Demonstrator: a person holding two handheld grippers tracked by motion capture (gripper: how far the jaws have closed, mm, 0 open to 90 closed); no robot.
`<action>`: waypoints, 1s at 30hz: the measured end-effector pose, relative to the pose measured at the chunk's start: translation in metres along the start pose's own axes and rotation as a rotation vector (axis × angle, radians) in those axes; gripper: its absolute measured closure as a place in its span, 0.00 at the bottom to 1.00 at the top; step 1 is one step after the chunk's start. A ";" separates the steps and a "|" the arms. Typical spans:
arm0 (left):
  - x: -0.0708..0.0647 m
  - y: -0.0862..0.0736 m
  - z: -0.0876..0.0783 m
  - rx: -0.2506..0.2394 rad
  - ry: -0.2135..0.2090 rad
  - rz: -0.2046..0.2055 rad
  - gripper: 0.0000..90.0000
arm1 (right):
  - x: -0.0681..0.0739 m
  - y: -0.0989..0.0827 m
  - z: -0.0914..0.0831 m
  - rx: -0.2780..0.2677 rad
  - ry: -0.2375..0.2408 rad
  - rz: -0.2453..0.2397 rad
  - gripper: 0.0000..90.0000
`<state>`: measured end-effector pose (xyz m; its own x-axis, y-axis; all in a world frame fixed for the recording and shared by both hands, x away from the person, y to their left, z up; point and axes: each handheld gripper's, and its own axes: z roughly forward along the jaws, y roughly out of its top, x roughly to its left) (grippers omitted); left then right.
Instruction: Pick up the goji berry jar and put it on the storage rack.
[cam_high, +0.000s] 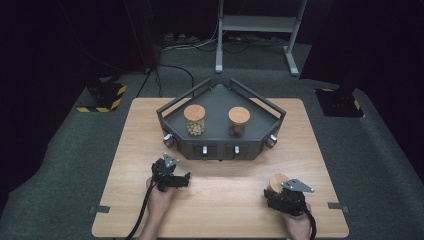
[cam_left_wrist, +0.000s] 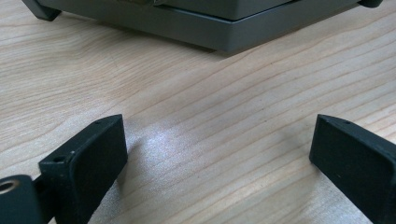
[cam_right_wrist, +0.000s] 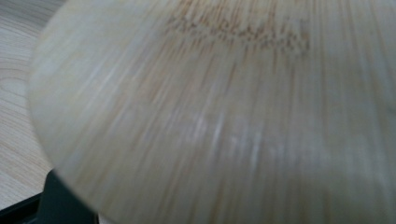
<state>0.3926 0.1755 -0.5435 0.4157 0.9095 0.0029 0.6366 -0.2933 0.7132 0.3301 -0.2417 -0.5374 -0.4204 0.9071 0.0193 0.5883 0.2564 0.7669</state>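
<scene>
Right now my right gripper is clamped on the bamboo-lidded jar near the table's front right edge; my left gripper hangs released over bare wood. Risk, I judge: jar tipping or slipping off that edge if jerked. Open room lies between me and the tray

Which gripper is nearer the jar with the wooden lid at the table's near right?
Right. The right gripper is at the jar; the left gripper rests apart, far to its left.
</scene>
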 end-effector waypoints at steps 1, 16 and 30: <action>0.000 0.000 0.000 0.000 0.000 0.000 0.05 | 0.000 0.000 0.000 -0.001 -0.001 -0.001 0.27; 0.000 0.000 0.000 0.000 0.000 0.000 0.05 | 0.002 0.000 0.000 -0.010 -0.015 -0.023 0.29; 0.000 0.000 0.000 0.000 0.000 0.000 0.05 | 0.002 0.009 -0.004 -0.014 0.003 -0.024 0.29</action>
<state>0.3926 0.1755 -0.5435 0.4157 0.9095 0.0025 0.6367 -0.2930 0.7133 0.3314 -0.2385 -0.5279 -0.4368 0.8996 0.0027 0.5680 0.2735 0.7763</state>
